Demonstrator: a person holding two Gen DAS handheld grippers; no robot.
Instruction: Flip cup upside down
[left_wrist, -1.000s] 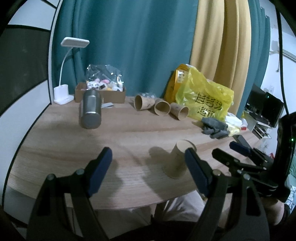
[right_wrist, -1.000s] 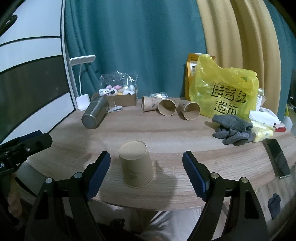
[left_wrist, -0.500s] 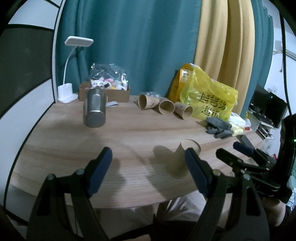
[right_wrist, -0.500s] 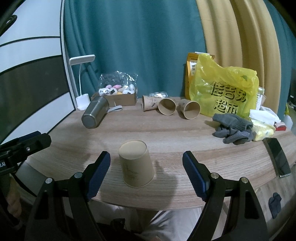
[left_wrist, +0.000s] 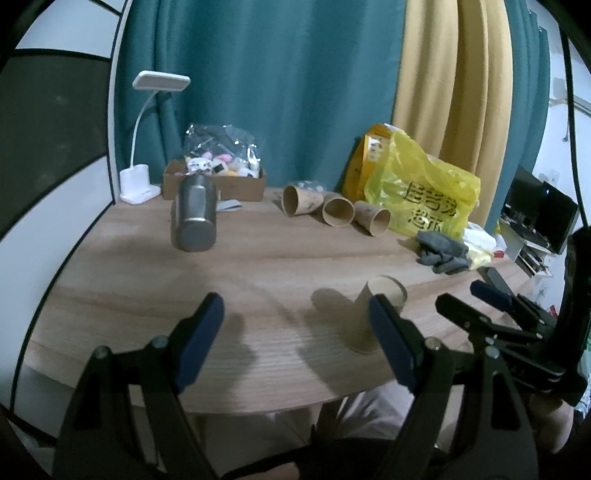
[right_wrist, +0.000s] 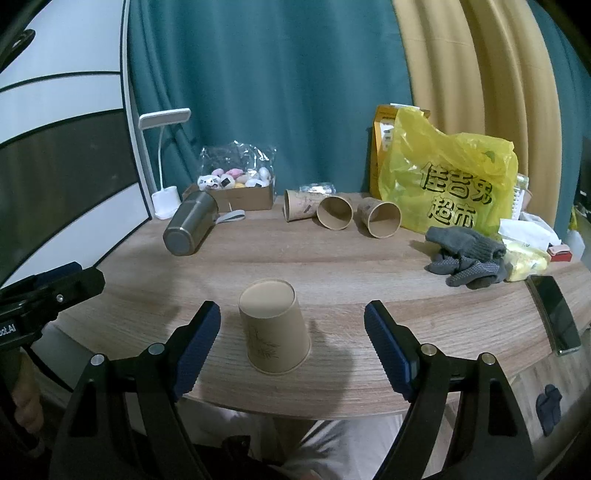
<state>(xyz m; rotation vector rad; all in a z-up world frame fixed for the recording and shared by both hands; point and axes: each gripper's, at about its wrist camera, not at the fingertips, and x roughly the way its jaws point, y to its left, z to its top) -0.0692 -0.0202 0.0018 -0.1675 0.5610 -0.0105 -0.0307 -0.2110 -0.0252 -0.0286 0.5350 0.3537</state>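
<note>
The brown paper cup stands upside down on the wooden worktop, flat base up, wide rim down against the wood. A faint leafy sprig is printed on its side. It sits near the worktop's front edge, well apart from the worktop's back edge.

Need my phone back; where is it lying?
In the right wrist view the phone lies at the table's right edge, just beyond the grey gloves.
</note>
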